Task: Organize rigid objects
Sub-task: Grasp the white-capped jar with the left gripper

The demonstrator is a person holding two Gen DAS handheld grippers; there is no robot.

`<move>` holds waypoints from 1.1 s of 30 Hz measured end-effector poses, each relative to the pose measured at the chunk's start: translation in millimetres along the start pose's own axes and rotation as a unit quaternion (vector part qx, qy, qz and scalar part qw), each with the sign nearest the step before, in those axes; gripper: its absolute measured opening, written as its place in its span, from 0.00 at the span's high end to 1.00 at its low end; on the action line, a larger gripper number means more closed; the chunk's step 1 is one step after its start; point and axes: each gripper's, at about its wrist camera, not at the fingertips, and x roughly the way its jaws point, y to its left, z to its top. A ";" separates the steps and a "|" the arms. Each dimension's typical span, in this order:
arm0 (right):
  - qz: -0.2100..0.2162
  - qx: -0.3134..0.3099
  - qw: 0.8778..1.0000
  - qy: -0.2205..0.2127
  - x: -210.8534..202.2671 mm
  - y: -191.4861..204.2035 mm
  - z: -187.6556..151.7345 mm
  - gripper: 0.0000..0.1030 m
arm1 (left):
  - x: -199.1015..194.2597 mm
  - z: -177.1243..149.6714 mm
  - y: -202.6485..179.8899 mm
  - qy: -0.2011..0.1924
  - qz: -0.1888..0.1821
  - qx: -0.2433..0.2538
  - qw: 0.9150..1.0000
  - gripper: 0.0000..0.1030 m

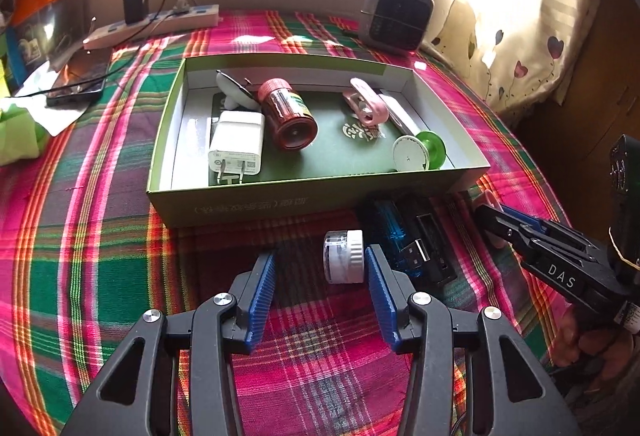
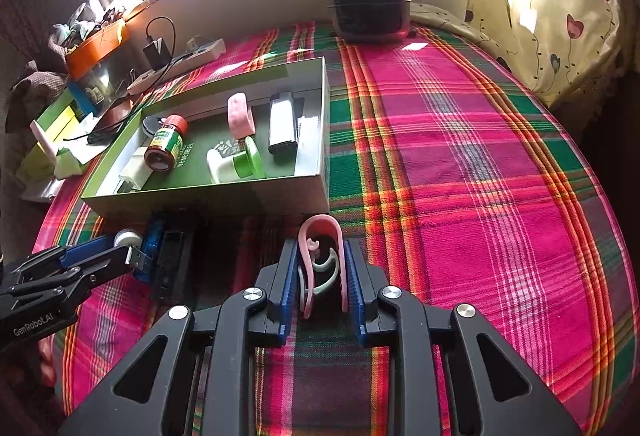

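While both grippers angle steeply down over the plaid cloth [image 2: 460, 140], the left gripper [image 1: 320, 268] hangs w/ jaws apart, released; a small clear jar w/ white cap [image 1: 344, 256] lies on its side between the blue pads [image 1: 262, 296], nearer the right-hand pad, gap on the other side, so nothing gripped. The right gripper [image 2: 320, 276] is clenched on a pink plastic clip [image 2: 320, 236], pads pressing both its sides; the clip's rounded end sticks out past the fingertips, just short of the box corner. A person's fingers [image 1: 576, 336] show at the handle of the right gripper, low right in the left wrist view.

Surface: pink/green/red plaid cloth, sunlit, window bars along the back wall, curtain w/ heart print [image 2: 560, 16] at right.

Green cardboard box [image 1: 320, 196] sits open, mid-cloth, holding a white charger [image 1: 236, 144], brown bottle w/ red cap [image 1: 288, 116] on its side, pink clip-like item [image 1: 364, 104], a white rectangular item [image 2: 282, 124], green-and-white spool [image 1: 420, 152]. In front of the box wall, between the two grippers: a blue USB stick [image 1: 400, 244] beside a black device [image 1: 432, 236], touching or nearly so. Behind the box: power strip [image 1: 160, 24] w/ black adapter plugged in, dark small heater-like unit [image 1: 396, 12]. Phone [image 1: 78, 80] and clutter at far left.
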 end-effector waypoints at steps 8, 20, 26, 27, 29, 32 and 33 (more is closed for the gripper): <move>0.003 0.003 1.000 0.000 -0.1 -0.3 0.1 0.76 | 5.4 3.0 -4.2 -0.006 0.007 0.009 1.000 0.57; 0.003 0.002 1.000 0.000 0.0 -0.7 -0.1 0.76 | 5.7 1.3 -4.9 -0.016 0.027 0.013 0.999 0.73; 0.003 0.002 1.000 -0.001 -0.1 -0.7 -0.2 0.76 | 5.3 1.5 -1.3 -0.019 0.031 0.007 0.999 0.81; 0.003 0.002 1.000 -0.001 -0.1 -0.7 -0.3 0.76 | 5.4 1.4 -1.4 -0.019 0.033 0.007 0.999 0.82; 0.003 0.002 1.000 -0.001 -0.1 -0.8 -0.2 0.76 | 5.4 1.2 -1.2 -0.020 0.034 0.007 0.999 0.82; 0.003 0.002 1.000 -0.001 -0.1 -0.9 -0.2 0.76 | 5.2 0.8 -1.2 -0.021 0.034 0.008 0.999 0.82; 0.003 0.002 1.000 -0.001 -0.1 -0.9 -0.2 0.76 | 5.2 1.1 -1.0 -0.020 0.034 0.008 0.999 0.82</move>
